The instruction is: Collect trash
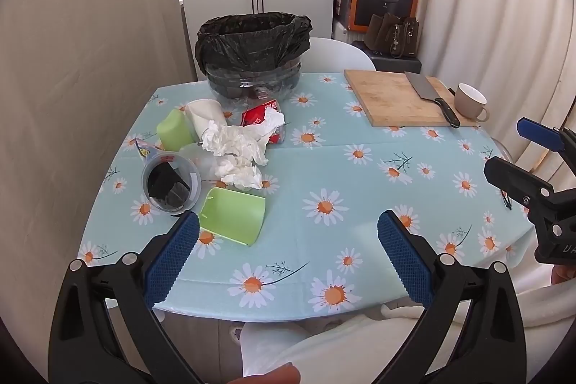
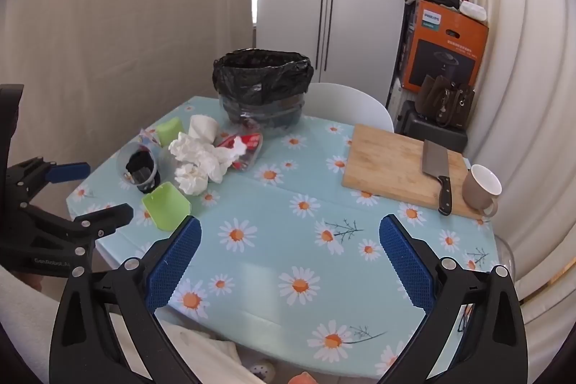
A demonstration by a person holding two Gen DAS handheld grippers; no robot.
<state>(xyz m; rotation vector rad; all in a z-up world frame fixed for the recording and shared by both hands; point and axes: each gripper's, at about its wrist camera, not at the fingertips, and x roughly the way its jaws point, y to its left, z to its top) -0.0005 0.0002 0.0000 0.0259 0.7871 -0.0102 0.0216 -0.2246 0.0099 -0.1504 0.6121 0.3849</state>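
Both my left gripper (image 1: 288,236) and right gripper (image 2: 289,240) have fingers apart, empty; the crumpled tissues (image 1: 235,146) ahead-left look light and soft, so I'd pinch their bulk.

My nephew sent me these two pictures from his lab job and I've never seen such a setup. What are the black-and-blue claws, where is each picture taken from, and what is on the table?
There is no robot here: a person holds a two-finger gripper in each hand. Each picture comes from a fisheye camera on one gripper, looking forward along its blue-padded fingers. The left gripper and the right gripper are both open and hold nothing.

On the daisy tablecloth lies a heap of trash: crumpled tissues, green plastic pieces, a clear cup with something dark inside, and a red wrapper. Behind it stands a bin lined with a black bag. To the right, a cleaver rests on a cutting board, beside a mug.
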